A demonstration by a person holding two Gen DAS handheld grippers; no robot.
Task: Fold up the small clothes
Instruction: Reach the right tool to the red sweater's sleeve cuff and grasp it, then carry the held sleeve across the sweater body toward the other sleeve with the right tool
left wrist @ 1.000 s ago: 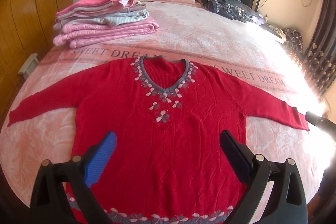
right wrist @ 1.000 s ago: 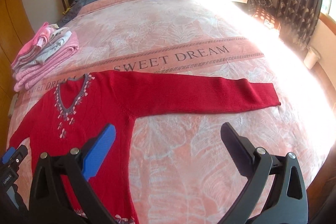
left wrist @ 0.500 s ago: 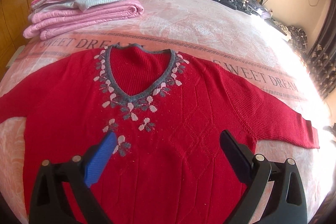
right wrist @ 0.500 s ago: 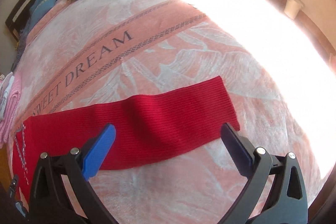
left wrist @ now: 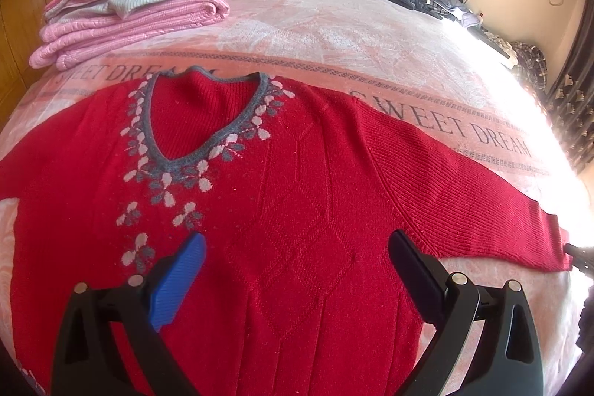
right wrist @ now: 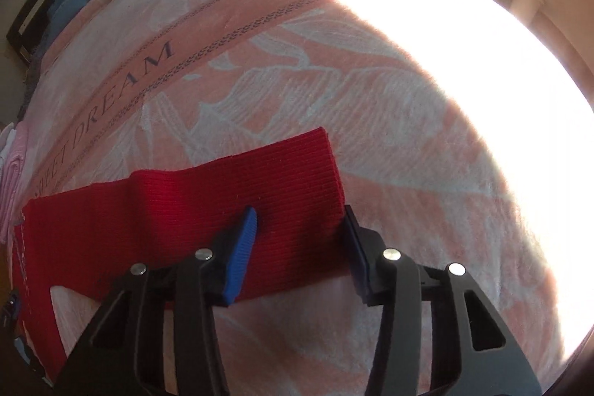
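— What did the left view show that the right didn't?
— The whole red sweater (left wrist: pixel 297 210) lay flat on the bed (left wrist: pixel 334 36), folded pile (left wrist: pixel 126 10) beyond; left hand-held gripper (left wrist: pixel 297 270) hovered released.
— And the right?
— Only the sleeve cuff (right wrist: pixel 297 180), right hand-held gripper (right wrist: pixel 300 232) lowered, fingers straddling it, not clenched.

Left gripper (left wrist: pixel 297 262): two matte black plastic fingers of triangular, cut-out form, each carrying two round silver screw heads; one finger bears a ribbed blue pad (left wrist: pixel 178 284), the other a black pad. Right gripper (right wrist: pixel 300 240): identical build, with black fingers, four silver screw heads, and a ribbed blue pad (right wrist: pixel 241 255) facing a black one.
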